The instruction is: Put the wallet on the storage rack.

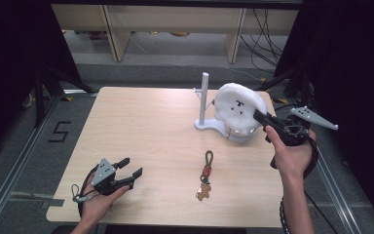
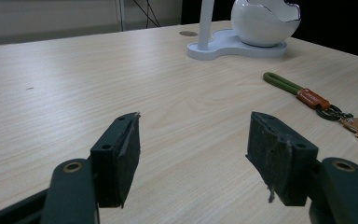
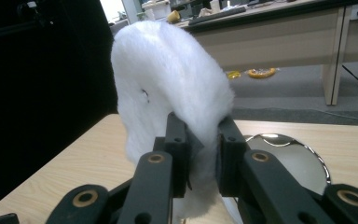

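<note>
high view: the right gripper (image 1: 257,115) pinches a white fluffy cover (image 1: 236,108) above the white bowl stand (image 1: 209,126) near the desk's (image 1: 141,117) far right corner. the cover looks lifted, not yet set down. the left gripper (image 1: 130,168) waits wide open near the front left corner.

High view looks down over the whole table (image 1: 141,131); both gripper views sit low and close, sharing the white stand (image 2: 235,44).
</note>
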`<action>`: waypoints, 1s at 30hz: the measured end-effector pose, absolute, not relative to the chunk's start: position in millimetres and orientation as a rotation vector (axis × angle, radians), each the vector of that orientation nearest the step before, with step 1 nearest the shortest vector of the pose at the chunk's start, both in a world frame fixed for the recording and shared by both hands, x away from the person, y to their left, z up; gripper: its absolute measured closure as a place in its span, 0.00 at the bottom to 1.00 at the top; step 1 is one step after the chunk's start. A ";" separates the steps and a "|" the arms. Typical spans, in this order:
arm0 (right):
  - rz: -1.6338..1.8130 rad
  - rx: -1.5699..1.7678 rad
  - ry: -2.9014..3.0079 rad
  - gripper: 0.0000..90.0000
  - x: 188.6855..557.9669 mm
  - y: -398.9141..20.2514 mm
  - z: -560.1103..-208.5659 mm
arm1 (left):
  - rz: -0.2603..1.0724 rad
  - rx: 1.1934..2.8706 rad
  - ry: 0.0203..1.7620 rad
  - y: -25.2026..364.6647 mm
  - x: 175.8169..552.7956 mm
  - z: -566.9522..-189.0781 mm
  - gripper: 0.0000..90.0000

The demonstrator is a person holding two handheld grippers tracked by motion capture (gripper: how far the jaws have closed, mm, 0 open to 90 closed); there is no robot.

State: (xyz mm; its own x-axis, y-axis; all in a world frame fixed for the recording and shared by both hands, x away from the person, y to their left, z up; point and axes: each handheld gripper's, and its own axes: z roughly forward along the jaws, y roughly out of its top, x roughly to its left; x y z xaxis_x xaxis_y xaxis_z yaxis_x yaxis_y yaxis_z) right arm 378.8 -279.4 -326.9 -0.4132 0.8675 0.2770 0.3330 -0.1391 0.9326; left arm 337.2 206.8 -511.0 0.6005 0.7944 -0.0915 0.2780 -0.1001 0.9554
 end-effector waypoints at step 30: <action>1.556 1.359 1.629 0.88 403.7 -293.1 -320.5 | 0.552 1.650 0.904 208.6 338.4 -512.9 0.37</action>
State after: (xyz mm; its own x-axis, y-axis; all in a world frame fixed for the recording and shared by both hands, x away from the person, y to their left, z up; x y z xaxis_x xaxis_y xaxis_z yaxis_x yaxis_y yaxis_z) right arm 403.7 -293.1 -320.5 -0.3727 0.8880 0.2694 0.3099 -0.1545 0.9381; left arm 338.4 208.6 -512.9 0.5972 0.7959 -0.0994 0.2751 -0.0868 0.9575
